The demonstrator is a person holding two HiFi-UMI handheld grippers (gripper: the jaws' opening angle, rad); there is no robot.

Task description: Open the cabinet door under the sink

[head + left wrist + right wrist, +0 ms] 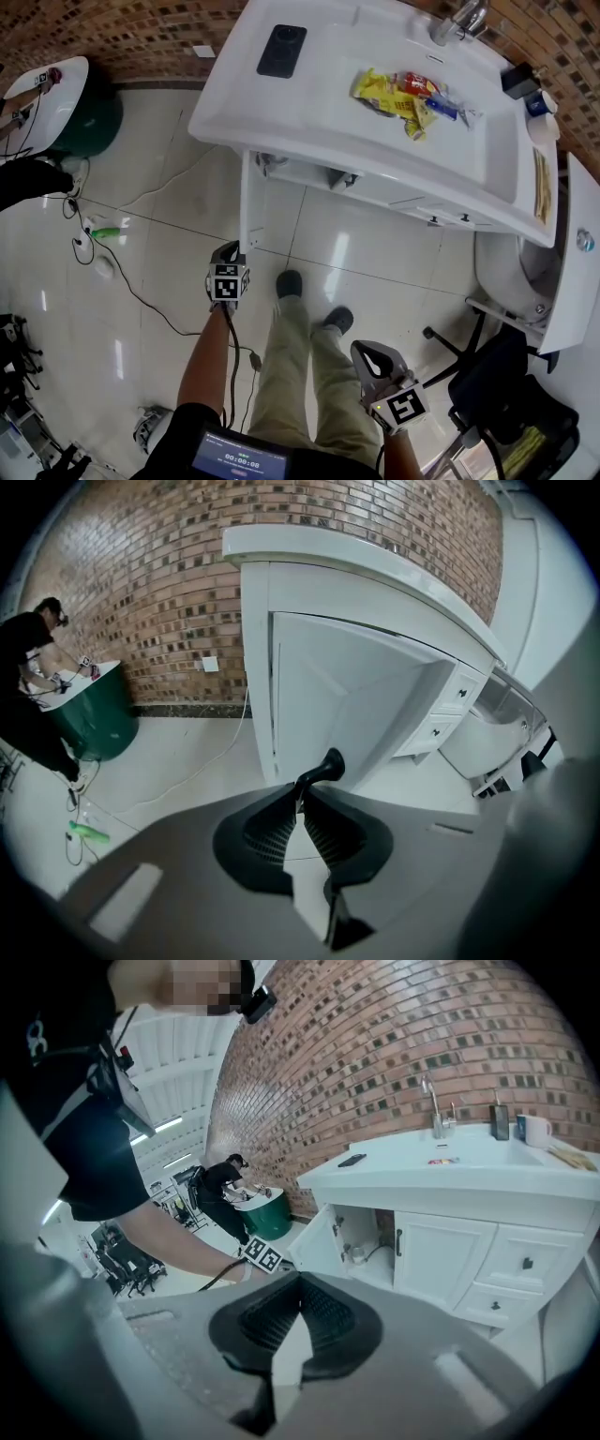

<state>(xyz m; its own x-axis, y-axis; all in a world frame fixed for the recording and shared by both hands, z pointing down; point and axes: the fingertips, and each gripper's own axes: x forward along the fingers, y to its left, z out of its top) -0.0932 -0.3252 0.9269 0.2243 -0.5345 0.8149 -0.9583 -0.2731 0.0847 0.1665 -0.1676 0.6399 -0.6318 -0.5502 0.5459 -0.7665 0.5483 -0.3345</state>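
The white cabinet door (246,202) under the sink stands swung out toward me, and pipes show in the cupboard behind it (361,1241). In the left gripper view the door (356,696) fills the middle, with its black handle (325,764) low on it. My left gripper (228,251) is at the door's free edge. Its tips (300,794) pinch the lower end of that handle. My right gripper (367,354) hangs back by my right leg, away from the vanity. Its jaws (298,1279) meet at the tips with nothing between them.
On the white countertop (234,103) lies a black phone (281,50); snack packets (408,94) sit in the basin below the faucet (459,19). A closed door and drawers (525,1265) lie to the right. A cable (141,291) and green bottle (105,232) lie on the floor; a black chair (497,375) stands right.
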